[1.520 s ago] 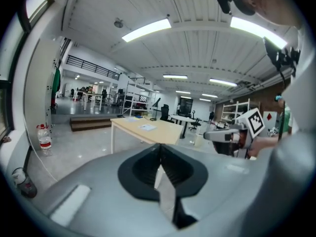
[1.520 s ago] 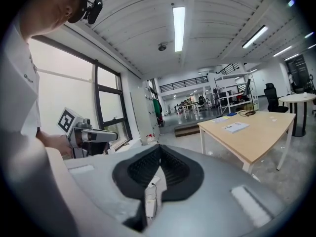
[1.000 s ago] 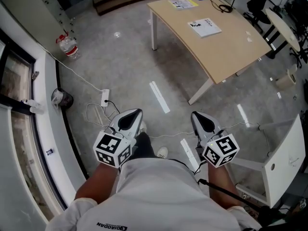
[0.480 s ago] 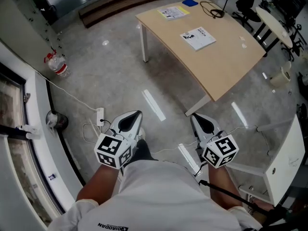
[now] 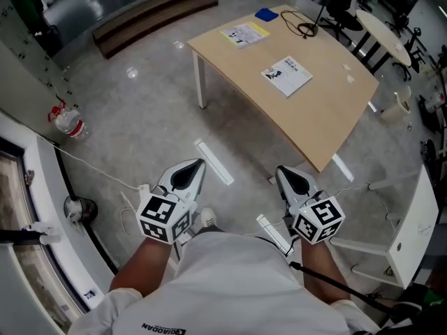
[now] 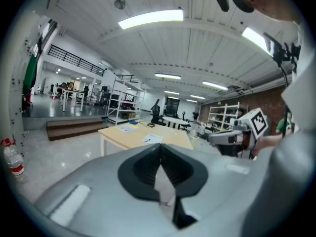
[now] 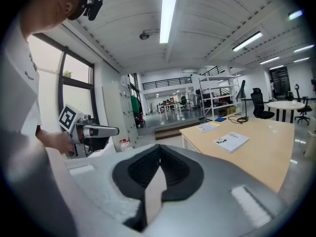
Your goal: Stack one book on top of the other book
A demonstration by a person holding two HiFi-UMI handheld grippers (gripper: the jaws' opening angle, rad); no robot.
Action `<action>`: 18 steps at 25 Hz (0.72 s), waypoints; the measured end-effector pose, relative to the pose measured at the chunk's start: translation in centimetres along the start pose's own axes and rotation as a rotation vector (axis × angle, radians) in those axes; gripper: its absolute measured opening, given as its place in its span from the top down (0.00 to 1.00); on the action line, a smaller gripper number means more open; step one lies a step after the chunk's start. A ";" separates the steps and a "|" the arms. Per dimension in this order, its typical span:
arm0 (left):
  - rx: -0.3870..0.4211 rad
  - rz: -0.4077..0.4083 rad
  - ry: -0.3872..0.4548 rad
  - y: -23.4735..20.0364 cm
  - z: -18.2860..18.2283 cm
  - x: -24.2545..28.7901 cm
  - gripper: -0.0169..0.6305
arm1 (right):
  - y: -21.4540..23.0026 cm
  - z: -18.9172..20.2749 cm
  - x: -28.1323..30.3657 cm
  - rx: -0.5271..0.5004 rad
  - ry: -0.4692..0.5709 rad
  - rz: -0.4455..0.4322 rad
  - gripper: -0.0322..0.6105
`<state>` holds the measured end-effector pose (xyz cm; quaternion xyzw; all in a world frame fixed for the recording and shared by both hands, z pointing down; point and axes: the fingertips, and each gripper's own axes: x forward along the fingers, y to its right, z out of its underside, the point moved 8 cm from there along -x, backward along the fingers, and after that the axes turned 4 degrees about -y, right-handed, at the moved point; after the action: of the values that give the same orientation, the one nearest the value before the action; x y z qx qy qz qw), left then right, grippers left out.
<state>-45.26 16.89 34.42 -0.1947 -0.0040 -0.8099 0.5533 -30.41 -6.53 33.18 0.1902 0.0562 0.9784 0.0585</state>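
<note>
A white book lies in the middle of the beige table, far ahead of both grippers. A second, yellow-edged book rests near the table's far left corner. My left gripper and right gripper are held side by side over the floor, short of the table, both shut with nothing in them. In the left gripper view the shut jaws aim toward the table and white book. The right gripper view shows shut jaws, the white book and the other book.
A blue pad and a coiled black cable lie at the table's far end. On the floor are a water bottle, a white cord and power strip. Chairs and a round table stand at the far right; a white panel stands near right.
The person has walked forward: the table and books have drawn nearer in the head view and the bottle has slid down the left side. Both grippers stay shut and side by side.
</note>
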 end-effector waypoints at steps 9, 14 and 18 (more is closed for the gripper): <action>-0.007 0.027 -0.005 -8.0 -1.9 1.3 0.97 | -0.7 -3.2 6.2 -0.006 -0.002 0.062 0.95; -0.028 0.027 -0.020 -10.2 -1.9 2.6 0.97 | -0.2 -3.6 8.5 0.015 -0.030 0.063 0.95; -0.045 0.018 -0.028 -11.1 -1.8 3.2 0.97 | 0.3 -3.9 9.9 0.009 -0.064 0.040 0.95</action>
<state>-56.80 17.92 36.07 -0.2185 0.0085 -0.8020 0.5559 -41.02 -5.80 33.26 0.2230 0.0548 0.9725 0.0402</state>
